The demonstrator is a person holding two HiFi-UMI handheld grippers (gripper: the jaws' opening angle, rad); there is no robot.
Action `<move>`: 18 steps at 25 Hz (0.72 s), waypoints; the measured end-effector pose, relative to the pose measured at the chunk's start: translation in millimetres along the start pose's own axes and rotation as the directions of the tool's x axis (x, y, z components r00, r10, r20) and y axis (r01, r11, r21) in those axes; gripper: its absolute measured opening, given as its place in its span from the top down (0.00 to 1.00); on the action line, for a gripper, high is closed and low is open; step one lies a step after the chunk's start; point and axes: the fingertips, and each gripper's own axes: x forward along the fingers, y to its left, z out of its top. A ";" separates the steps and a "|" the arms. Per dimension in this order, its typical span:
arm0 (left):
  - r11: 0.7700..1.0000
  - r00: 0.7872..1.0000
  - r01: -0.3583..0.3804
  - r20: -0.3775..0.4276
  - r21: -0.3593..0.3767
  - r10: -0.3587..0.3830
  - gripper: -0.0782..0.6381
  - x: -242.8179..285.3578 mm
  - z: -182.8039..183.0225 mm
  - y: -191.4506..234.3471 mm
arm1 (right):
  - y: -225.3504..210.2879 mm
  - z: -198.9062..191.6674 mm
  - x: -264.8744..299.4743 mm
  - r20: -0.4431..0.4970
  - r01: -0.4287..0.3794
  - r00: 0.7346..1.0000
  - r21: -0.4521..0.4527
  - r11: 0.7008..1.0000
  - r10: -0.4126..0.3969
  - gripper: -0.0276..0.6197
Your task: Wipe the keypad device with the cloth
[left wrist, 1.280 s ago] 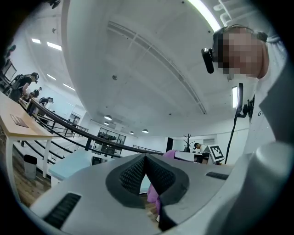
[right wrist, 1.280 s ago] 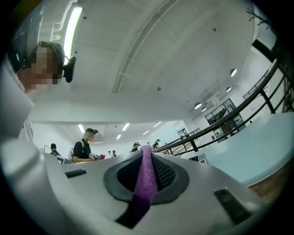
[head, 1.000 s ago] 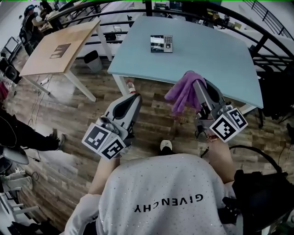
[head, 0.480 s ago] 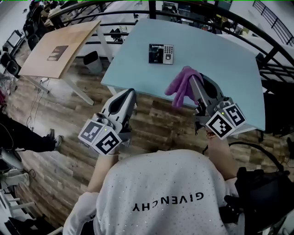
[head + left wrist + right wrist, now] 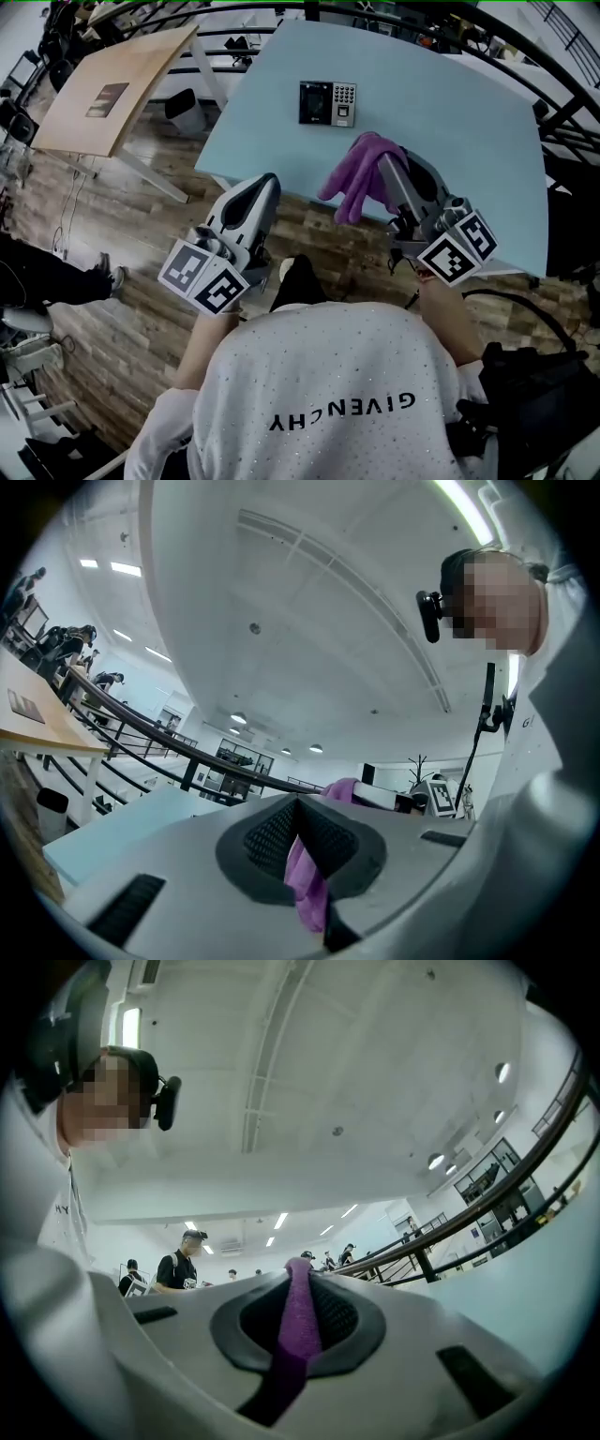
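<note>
The keypad device (image 5: pixel 327 103), dark with a small screen and a grey keypad, lies flat on the far part of the light blue table (image 5: pixel 450 112). My right gripper (image 5: pixel 389 169) is shut on the purple cloth (image 5: pixel 361 173), which hangs over the table's near edge, short of the device. The right gripper view shows the cloth (image 5: pixel 298 1326) as a strip pinched between the pads. My left gripper (image 5: pixel 262 187) is shut, held over the floor just before the table edge. In the left gripper view a purple sliver shows in its slit, and the cloth (image 5: pixel 339 787) appears beyond.
A wooden table (image 5: pixel 112 89) stands to the left over the plank floor (image 5: pixel 122 216). A curved black railing (image 5: pixel 562 103) runs behind and to the right of the blue table. A dark bag (image 5: pixel 534 384) sits at my right. People stand far off in the right gripper view.
The blue table and the device have drawn nearer. Both grippers moved forward; the right one with the cloth now reaches over the table's near edge. A dark shoe shows below.
</note>
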 end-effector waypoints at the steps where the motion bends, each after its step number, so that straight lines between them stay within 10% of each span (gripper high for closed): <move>1: 1.000 1.000 -0.001 -0.001 0.004 0.001 0.89 4.1 0.5 3.6 | -4.4 -1.8 3.9 0.000 -0.001 1.000 0.018 1.000 0.001 0.94; 18: 0.998 0.993 0.053 -0.108 0.041 -0.049 0.89 112.4 3.2 127.7 | -102.7 -32.9 117.2 -0.087 0.116 0.989 -0.011 0.993 -0.117 0.94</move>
